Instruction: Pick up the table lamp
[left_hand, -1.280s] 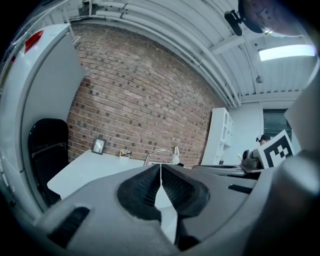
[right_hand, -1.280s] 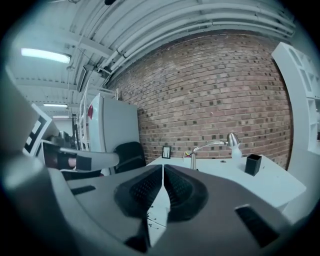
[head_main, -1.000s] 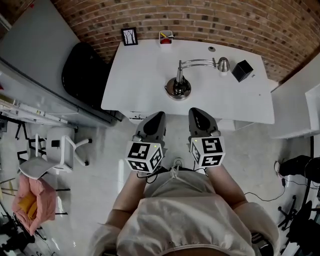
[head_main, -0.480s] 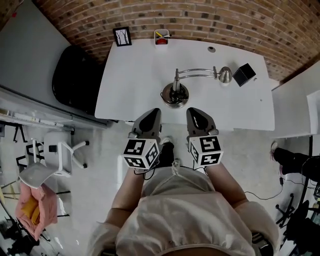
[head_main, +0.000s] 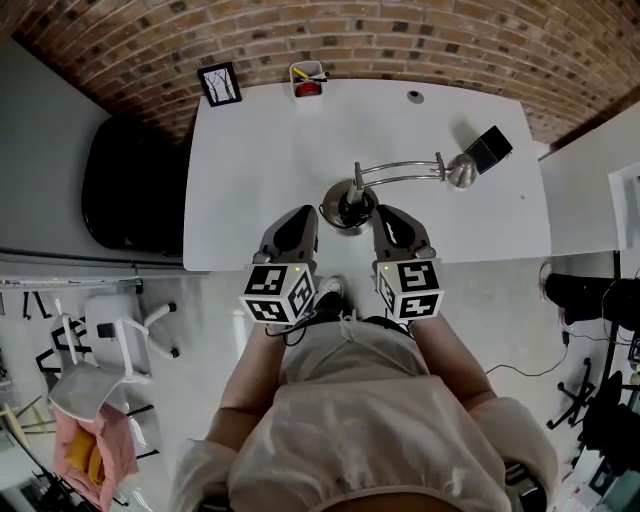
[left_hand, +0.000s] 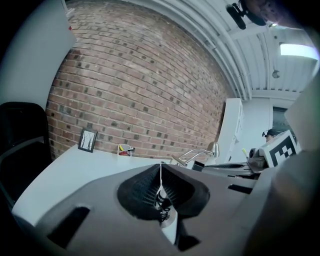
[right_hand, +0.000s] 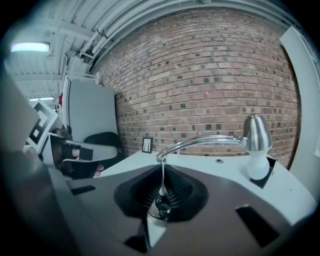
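At the near edge of a white desk (head_main: 250, 170) that stands against a brick wall (head_main: 420, 35), the table lamp (head_main: 349, 206) sits upright on its round chrome base, with its thin curved arm reaching to the right and ending in a silver lamp head (head_main: 462, 172) that hangs close by a small black box (head_main: 489, 148). The left gripper (head_main: 301, 213) and the right gripper (head_main: 387, 213) are held side by side over the desk's front edge, one on each side of the lamp's base and just beside it; whether either touches it cannot be told. In the left gripper view the jaws are pressed together along one thin seam with nothing between them, and the right gripper view shows the same: closed and empty, with the lamp's arm rising directly beyond the tips. At the back of the desk stand a small picture frame (head_main: 219, 84) and a white pen cup (head_main: 307, 80). A black office chair (head_main: 130, 185) stands left of the desk.
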